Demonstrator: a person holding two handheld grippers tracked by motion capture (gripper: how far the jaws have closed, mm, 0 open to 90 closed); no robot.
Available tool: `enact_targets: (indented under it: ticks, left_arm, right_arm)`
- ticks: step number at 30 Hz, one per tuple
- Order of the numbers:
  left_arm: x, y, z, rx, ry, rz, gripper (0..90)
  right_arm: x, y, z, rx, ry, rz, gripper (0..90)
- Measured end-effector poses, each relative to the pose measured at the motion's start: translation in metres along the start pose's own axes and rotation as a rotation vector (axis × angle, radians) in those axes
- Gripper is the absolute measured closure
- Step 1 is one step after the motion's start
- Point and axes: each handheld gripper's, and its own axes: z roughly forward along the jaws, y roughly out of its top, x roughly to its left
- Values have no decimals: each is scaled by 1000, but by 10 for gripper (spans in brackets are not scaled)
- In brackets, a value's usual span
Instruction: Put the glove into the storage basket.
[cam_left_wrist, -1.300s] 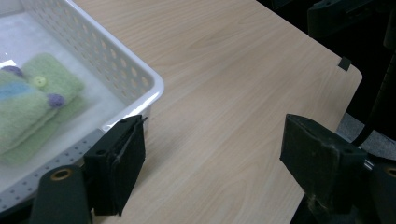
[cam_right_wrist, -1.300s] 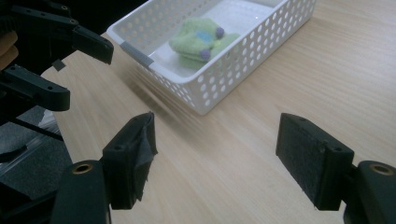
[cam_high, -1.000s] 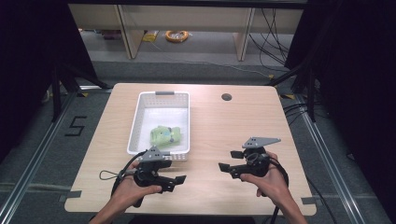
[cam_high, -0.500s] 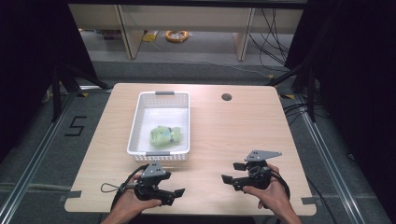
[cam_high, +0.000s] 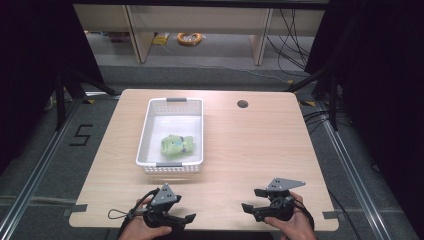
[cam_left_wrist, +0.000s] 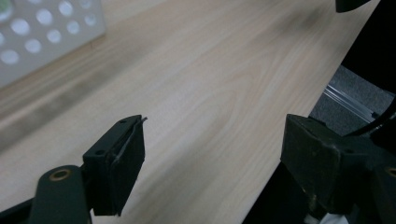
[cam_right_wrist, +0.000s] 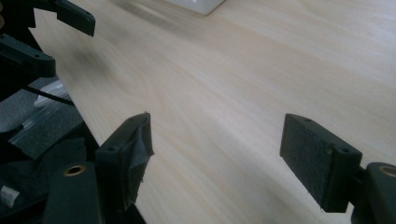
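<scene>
**A:** Logging high view first; left gripper (cam_high: 184, 219) at 7 o'clock of the table (cam_high: 250, 150), right gripper (cam_high: 254, 200) at 5 o'clock, both over the near edge; each sits in a hand, left hand (cam_high: 145, 231), right hand (cam_high: 287, 225).

**B:** Jaws?

**A:** Both pairs stand apart with nothing between them; the right pair has just been opening further. White basket (cam_high: 145, 135) lies at 11 o'clock from centre, well apart from both grippers; green soft item (cam_high: 177, 145) inside it, toward its near end.

**B:** Left gripper view?

**A:** Jaws wide apart over bare wood, nothing clamped; perforated basket wall (cam_left_wrist: 42, 32) at 10 o'clock; table edge runs off at 3 o'clock.

**B:** Right gripper view?

**A:** Jaws likewise spread, wood grain between them; the other gripper (cam_right_wrist: 51, 39) shows at 10 o'clock; a corner of the basket (cam_right_wrist: 198, 4) at 12 o'clock.
</scene>
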Motion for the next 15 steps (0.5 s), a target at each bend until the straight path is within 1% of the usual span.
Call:
enact_targets:
  ticks: [1,2,3,4,5,6,7,8,9,10,11,12,13,15]
  left_arm:
    - [-2,-2,1,12,-2,-20,210]
    - [0,-3,1,40,11,20,210]
    - [-1,-4,1,37,11,10,210]
    - [-1,-3,1,32,12,27,210]
    - [-2,-4,1,19,5,17,210]
    - [-2,-4,1,22,6,6,210]
    - [-1,-4,1,14,10,15,210]
    - [-2,-4,2,0,9,-1,209]
    - [1,-4,0,23,20,31,209]
    - [0,-4,1,4,17,-10,209]
    - [0,-4,1,4,17,-10,209]
    - [2,-4,-1,14,16,23,209]
    - [3,-4,0,4,21,2,209]
    - [3,-4,0,-3,22,0,209]
  right_arm:
    - [0,-3,0,4,5,-12,255]
    - [3,-5,-1,8,-14,-12,255]
    - [2,-7,-1,3,-3,-25,255]
    - [6,-9,-2,21,-12,2,255]
    - [6,-11,-2,16,-19,-19,254]
    - [6,-13,-2,20,-22,-22,254]
    - [6,-15,-2,23,-23,-26,254]
    - [8,-17,-2,31,-21,-14,252]
    - [7,-18,-2,35,-28,-32,249]
    - [7,-19,-1,36,-28,-35,245]
    - [7,-19,-1,36,-28,-35,245]
    - [8,-21,-1,47,-17,-27,242]
    - [7,-21,-1,44,-32,-37,242]
    - [7,-21,-1,45,-34,-38,241]
